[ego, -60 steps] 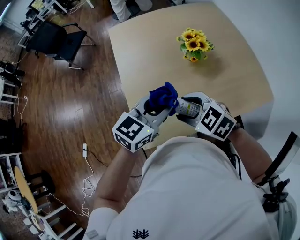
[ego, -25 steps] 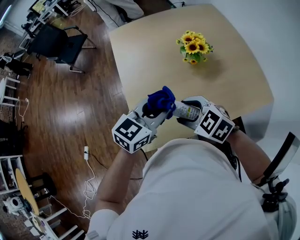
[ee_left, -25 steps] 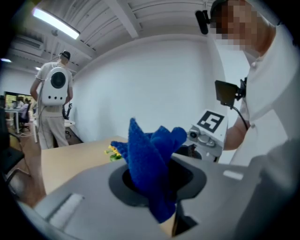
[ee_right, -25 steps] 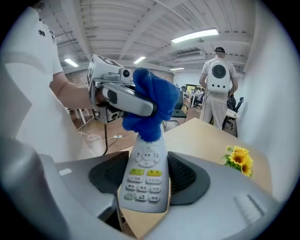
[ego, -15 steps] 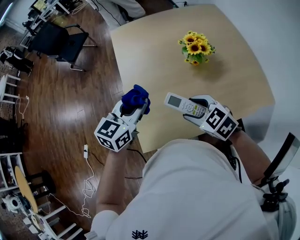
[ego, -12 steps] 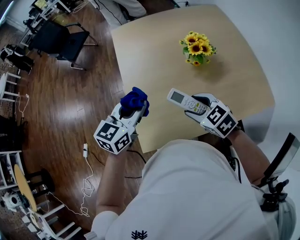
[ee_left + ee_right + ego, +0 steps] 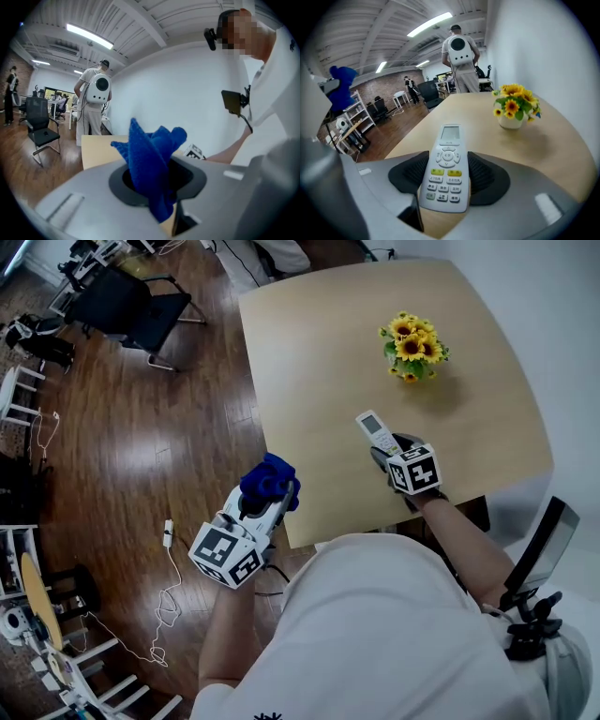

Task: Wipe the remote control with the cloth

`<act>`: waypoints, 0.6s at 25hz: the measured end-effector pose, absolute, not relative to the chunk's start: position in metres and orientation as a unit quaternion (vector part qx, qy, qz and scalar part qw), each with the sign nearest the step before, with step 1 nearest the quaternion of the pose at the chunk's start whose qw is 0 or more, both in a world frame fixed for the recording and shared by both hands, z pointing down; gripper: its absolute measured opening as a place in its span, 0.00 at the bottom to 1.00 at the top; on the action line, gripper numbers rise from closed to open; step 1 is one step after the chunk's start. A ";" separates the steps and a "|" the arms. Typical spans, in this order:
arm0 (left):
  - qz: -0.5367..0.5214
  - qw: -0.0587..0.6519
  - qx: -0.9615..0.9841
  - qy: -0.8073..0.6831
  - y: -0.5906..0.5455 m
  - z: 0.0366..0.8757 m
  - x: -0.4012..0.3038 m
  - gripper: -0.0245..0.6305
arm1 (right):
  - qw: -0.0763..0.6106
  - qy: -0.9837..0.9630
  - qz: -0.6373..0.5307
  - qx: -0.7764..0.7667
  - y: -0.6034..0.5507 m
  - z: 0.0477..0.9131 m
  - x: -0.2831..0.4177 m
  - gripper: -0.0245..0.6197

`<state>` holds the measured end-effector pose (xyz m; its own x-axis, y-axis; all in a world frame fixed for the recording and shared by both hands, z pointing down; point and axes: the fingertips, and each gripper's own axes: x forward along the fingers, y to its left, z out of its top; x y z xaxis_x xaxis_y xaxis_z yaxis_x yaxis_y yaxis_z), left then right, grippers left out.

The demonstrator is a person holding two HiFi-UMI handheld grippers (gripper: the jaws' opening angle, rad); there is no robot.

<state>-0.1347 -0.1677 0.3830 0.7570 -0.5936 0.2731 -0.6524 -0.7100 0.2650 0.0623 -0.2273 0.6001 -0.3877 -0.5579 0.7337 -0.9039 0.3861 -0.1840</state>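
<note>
A white remote control [image 7: 376,430] [image 7: 445,165], buttons and small screen facing up, sits clamped between the dark pads of my right gripper [image 7: 388,446] [image 7: 446,174] low over the near part of the light wooden table [image 7: 319,352]. My left gripper [image 7: 267,495] [image 7: 157,177] is shut on a bunched blue cloth [image 7: 269,480] [image 7: 152,161]. It is held off the table's left edge, above the wood floor, well apart from the remote. In the right gripper view the blue cloth [image 7: 341,86] shows at the far left.
A small pot of sunflowers [image 7: 412,345] [image 7: 513,111] stands on the table beyond the remote. A black chair [image 7: 131,310] stands on the floor at the upper left. A person with a white backpack [image 7: 458,61] stands at the table's far end.
The two grippers have come apart. The cloth moved left and off the table edge. The remote swung out to the right, rolled face up and sank towards the table.
</note>
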 end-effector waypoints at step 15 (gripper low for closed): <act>0.087 0.214 0.914 -0.334 -0.098 0.402 -0.227 0.20 | 0.344 -0.632 0.362 0.593 -0.201 0.716 0.039 0.44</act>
